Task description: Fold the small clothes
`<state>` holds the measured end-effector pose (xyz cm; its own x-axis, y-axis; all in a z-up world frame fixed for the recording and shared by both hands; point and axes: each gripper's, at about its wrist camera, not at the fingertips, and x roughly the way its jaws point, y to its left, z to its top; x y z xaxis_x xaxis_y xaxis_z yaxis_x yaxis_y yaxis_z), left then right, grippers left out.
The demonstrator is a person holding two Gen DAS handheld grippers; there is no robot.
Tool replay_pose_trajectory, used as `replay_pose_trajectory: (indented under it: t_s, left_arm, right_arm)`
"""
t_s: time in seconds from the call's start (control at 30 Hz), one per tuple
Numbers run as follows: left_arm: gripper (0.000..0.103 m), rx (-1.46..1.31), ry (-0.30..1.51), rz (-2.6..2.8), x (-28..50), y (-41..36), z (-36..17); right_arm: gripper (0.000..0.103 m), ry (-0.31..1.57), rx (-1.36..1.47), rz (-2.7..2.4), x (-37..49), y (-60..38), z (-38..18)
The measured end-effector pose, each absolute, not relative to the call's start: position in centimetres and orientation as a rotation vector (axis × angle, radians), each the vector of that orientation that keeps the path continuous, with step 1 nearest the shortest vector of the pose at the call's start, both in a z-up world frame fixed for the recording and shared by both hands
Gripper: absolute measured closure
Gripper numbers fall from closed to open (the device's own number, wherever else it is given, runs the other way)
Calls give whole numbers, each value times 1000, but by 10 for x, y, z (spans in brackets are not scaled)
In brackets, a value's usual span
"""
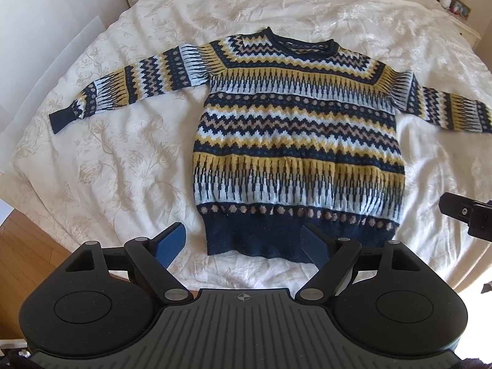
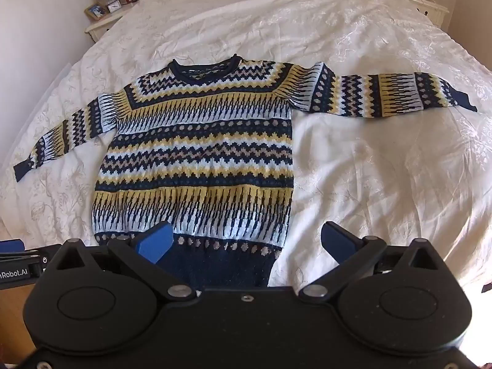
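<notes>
A knitted sweater [image 1: 295,129] [image 2: 196,153] in navy, yellow, white and tan bands lies flat on the bed, front up, collar at the far end, both sleeves spread out sideways. Its navy hem [image 1: 276,243] is nearest to me. My left gripper [image 1: 246,243] hovers open over the hem's left corner, nothing between its blue fingers. My right gripper [image 2: 246,243] is open above the hem's right corner, also holding nothing. The right gripper's body [image 1: 467,215] shows at the right edge of the left wrist view.
The cream floral bedspread [image 1: 123,153] [image 2: 384,184] covers the whole bed. Nightstands stand at the head end: one on the left [image 2: 104,21] with a lamp, clock and frames, one on the right [image 2: 427,3]. Wooden floor [image 1: 27,246] lies beyond the bed's near left corner.
</notes>
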<state>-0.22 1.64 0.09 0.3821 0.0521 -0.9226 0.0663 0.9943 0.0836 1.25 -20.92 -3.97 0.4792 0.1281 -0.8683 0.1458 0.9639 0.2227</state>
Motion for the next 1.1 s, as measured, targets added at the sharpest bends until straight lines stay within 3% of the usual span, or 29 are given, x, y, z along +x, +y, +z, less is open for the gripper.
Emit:
replay_pose_trajectory:
  t_s: [1.1]
  left_arm:
    - [21, 116, 1178, -8, -5, 18, 0]
  right_arm:
    - [1, 1083, 281, 0, 13, -201, -42]
